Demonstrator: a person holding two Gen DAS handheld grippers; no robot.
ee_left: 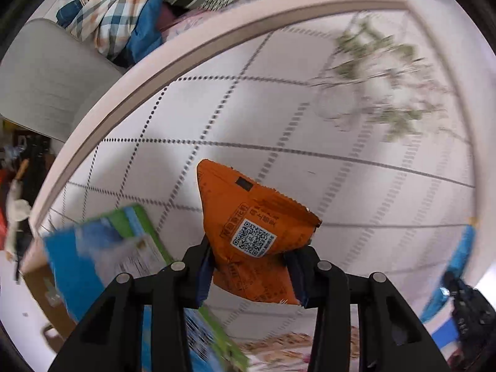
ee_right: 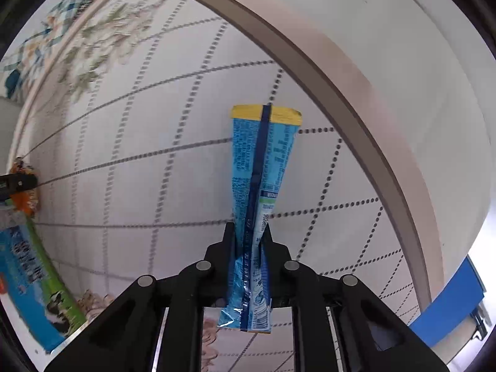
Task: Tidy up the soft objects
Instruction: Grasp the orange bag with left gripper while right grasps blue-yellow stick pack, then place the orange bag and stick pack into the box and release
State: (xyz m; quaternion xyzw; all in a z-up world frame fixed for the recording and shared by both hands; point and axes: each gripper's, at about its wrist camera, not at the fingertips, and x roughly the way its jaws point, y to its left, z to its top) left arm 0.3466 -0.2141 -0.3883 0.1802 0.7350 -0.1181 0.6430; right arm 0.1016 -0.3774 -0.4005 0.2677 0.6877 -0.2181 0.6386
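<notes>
My left gripper (ee_left: 251, 257) is shut on an orange snack packet (ee_left: 248, 214) with a QR code, held above the white quilted tablecloth (ee_left: 279, 108). My right gripper (ee_right: 249, 238) is shut on a long blue snack packet (ee_right: 263, 161) with a yellow end, which sticks out forward over the same cloth. The orange packet and the left gripper's tip show at the left edge of the right wrist view (ee_right: 21, 186). The right gripper with its blue packet shows at the right edge of the left wrist view (ee_left: 458, 266).
A blue and green carton (ee_left: 102, 248) lies low left under the left gripper; it also shows in the right wrist view (ee_right: 31, 279). The table's pink rim (ee_left: 155, 71) curves around the cloth. A grey chair (ee_left: 46, 77) and checked bedding (ee_left: 108, 9) lie beyond. A blue box (ee_right: 449, 307) sits at the right.
</notes>
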